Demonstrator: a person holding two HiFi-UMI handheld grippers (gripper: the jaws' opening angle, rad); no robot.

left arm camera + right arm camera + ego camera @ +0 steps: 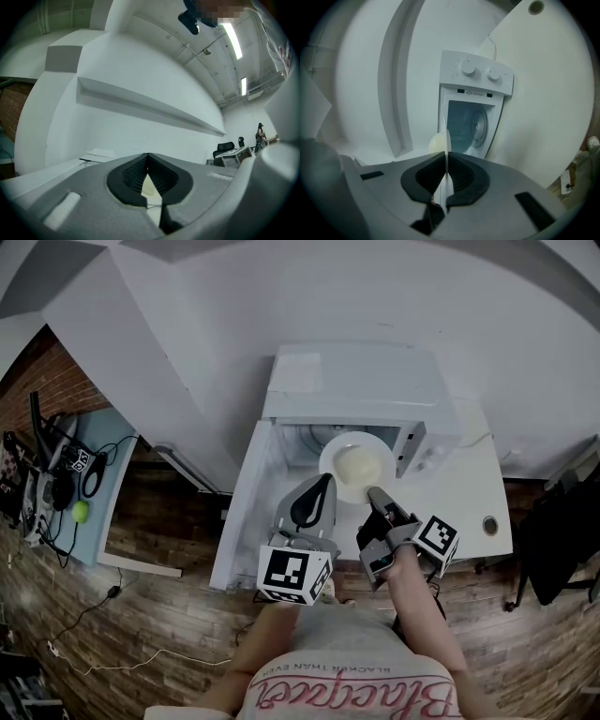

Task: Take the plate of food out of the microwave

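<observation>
A white plate (330, 457) with a pale mound of food (357, 463) hangs just in front of the open microwave (356, 385). My left gripper (323, 486) is shut on the plate's near left rim. My right gripper (372, 491) is shut on the near right rim. In the left gripper view a pale sliver of the plate (150, 186) sits between the closed pads of the left gripper (148, 164). In the right gripper view the plate (447, 140) shows edge-on, pinched by the right gripper (446, 176), with the food (436, 143) bulging to one side and the microwave (480, 75) beyond.
The microwave door (242, 512) stands swung open on the left, close to my left gripper. The microwave rests on a white table (469, 507) with a cable hole (489, 525). A blue side table (103, 484) with cables and a green ball (80, 511) is far left. A white wall runs behind.
</observation>
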